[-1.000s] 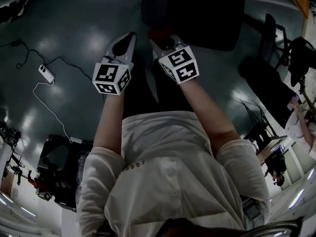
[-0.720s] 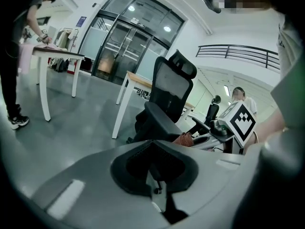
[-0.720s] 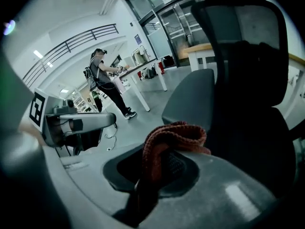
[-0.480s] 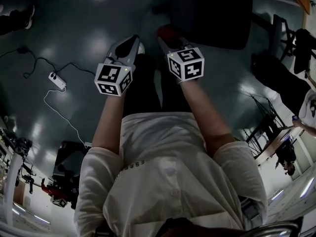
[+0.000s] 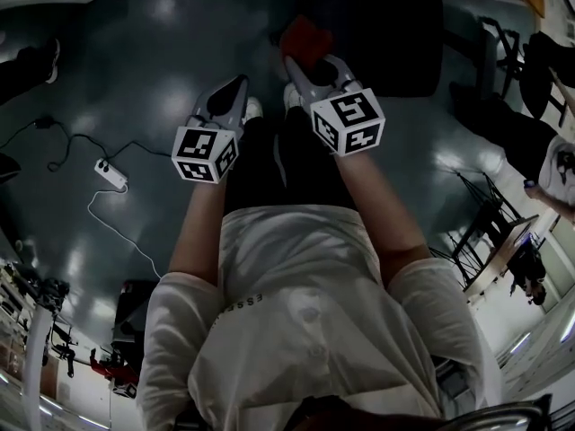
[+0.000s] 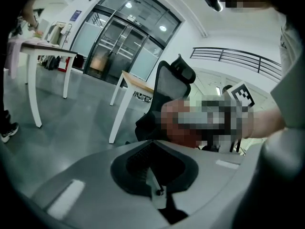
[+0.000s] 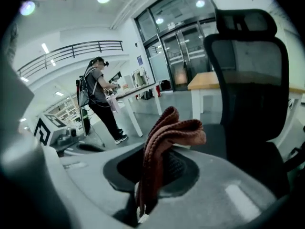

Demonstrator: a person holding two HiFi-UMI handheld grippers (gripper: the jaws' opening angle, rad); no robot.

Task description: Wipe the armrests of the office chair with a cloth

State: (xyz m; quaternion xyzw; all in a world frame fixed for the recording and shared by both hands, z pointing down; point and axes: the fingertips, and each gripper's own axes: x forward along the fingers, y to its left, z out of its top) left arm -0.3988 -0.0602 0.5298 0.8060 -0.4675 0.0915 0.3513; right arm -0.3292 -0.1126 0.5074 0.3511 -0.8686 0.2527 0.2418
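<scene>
In the right gripper view a reddish-brown cloth (image 7: 167, 136) sticks up from my right gripper (image 7: 143, 205), which is shut on it. Just beyond it stands the black office chair (image 7: 248, 68) with its mesh back and headrest. In the head view the cloth (image 5: 305, 39) shows red at the tips of my right gripper (image 5: 308, 64), close to the dark chair (image 5: 395, 34) ahead. My left gripper (image 5: 234, 88) hangs beside it over the floor, jaws together with nothing in them. In the left gripper view my left gripper (image 6: 155, 185) faces the chair (image 6: 167, 87). I cannot make out the armrests.
A white power strip (image 5: 112, 174) with its cable lies on the dark floor to the left. White tables (image 6: 35, 56) stand around. A person (image 7: 97, 97) works at a table further back. More dark chairs and stands (image 5: 503, 124) are at the right.
My right gripper with the cloth has moved forward, closer to the chair. The left gripper has stayed about where it was. The head view has swung a little.
</scene>
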